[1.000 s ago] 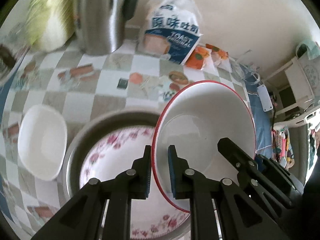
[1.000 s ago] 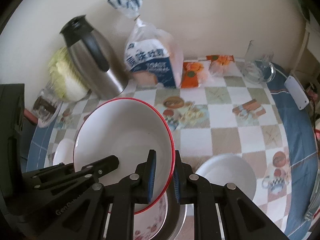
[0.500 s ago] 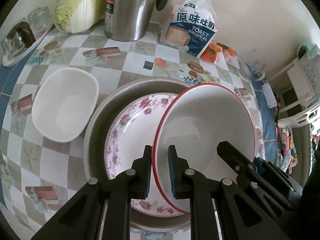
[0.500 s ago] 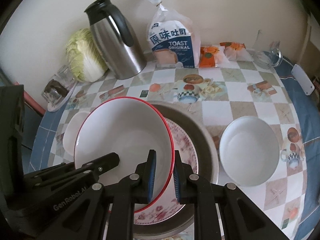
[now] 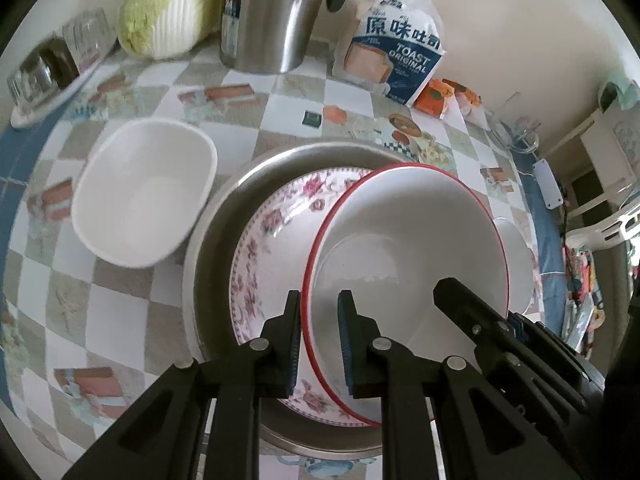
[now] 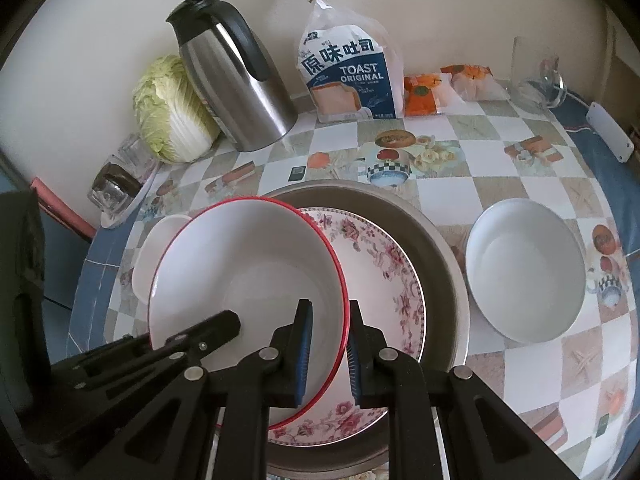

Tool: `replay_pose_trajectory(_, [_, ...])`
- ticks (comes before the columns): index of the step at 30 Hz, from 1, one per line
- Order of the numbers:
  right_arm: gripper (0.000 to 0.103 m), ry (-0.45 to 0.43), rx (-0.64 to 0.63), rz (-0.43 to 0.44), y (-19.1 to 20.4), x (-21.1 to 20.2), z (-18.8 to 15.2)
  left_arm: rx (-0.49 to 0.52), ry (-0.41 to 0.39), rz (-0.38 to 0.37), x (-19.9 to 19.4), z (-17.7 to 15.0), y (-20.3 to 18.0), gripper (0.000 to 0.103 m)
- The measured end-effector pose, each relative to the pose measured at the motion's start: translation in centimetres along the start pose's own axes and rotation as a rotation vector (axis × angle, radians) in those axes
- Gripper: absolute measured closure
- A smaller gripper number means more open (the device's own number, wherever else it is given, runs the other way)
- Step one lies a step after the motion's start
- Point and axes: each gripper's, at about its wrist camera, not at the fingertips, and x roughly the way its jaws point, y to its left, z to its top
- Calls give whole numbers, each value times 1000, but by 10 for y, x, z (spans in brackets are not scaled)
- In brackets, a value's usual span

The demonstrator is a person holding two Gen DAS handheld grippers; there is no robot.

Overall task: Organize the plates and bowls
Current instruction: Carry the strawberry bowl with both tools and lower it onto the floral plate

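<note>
Right wrist view: white bowl (image 6: 524, 270), kettle (image 6: 236, 76) and toast bag (image 6: 350, 76) ring the metal basin (image 6: 436, 264) on the table (image 6: 452, 196). Both tongs, left (image 5: 318, 340) and right (image 6: 328, 354), grip opposite rims of the red-rimmed bowl (image 6: 244, 276), tilted mouth-up over the floral plate (image 6: 384, 268).

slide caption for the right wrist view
Both tongs grip a red-rimmed white bowl over a floral plate.

- Bread bag (image 6: 348, 76) at the back by the wall: big white Chinese letters "原味吐司" on a blue patch, then "TOAST ORIGINAL" in white under them.
- Same bread bag (image 5: 394, 62) from the left wrist view: same words, tilted.
- Small label on the steel jug (image 5: 230, 24): too blurry to read.
</note>
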Motion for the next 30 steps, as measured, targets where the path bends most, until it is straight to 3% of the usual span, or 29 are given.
replay_pose_trajectory(30, [85,45,30,-2,-4,24,-3,-20,54,-8,19,4,7,85])
